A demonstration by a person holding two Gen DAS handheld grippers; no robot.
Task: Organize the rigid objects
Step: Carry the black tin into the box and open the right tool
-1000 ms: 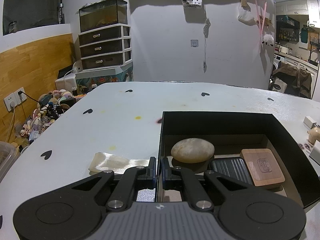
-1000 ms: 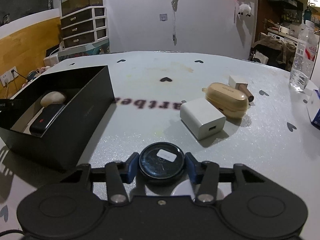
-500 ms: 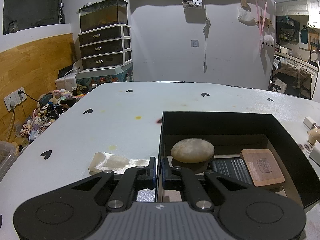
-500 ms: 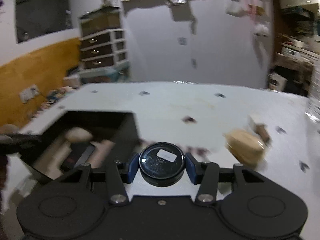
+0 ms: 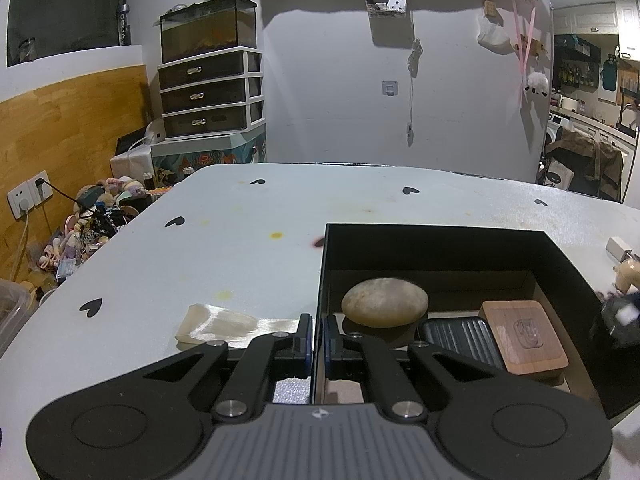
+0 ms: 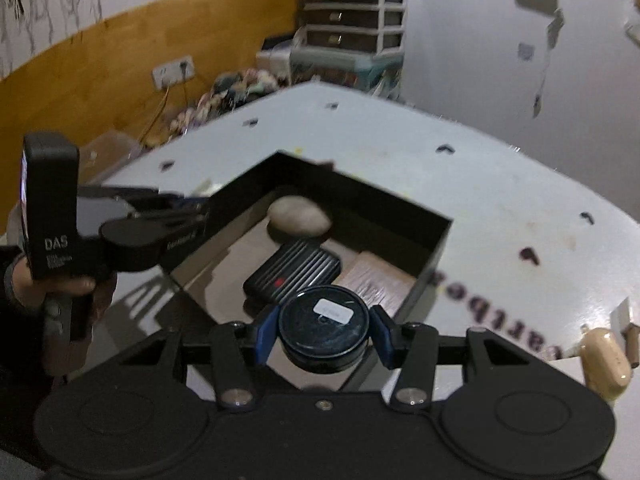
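Your right hand-held gripper [image 6: 323,332] grips the tin [image 6: 323,327] at lower centre over the box [image 6: 434,258], already holding stone [image 6: 299,217], case [image 6: 294,276] and block [image 5: 524,336], while your left hand-held gripper [image 5: 316,330] pinches its wall; the earbud case [image 6: 604,354] remains on the table [image 6: 520,208].

Grey wall [image 5: 332,80] — drawer unit [image 5: 210,94], wood panelling [image 5: 60,128]

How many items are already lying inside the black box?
3: a stone at the back, a ribbed black case mid-floor, a wooden block beside it. More may be hidden.
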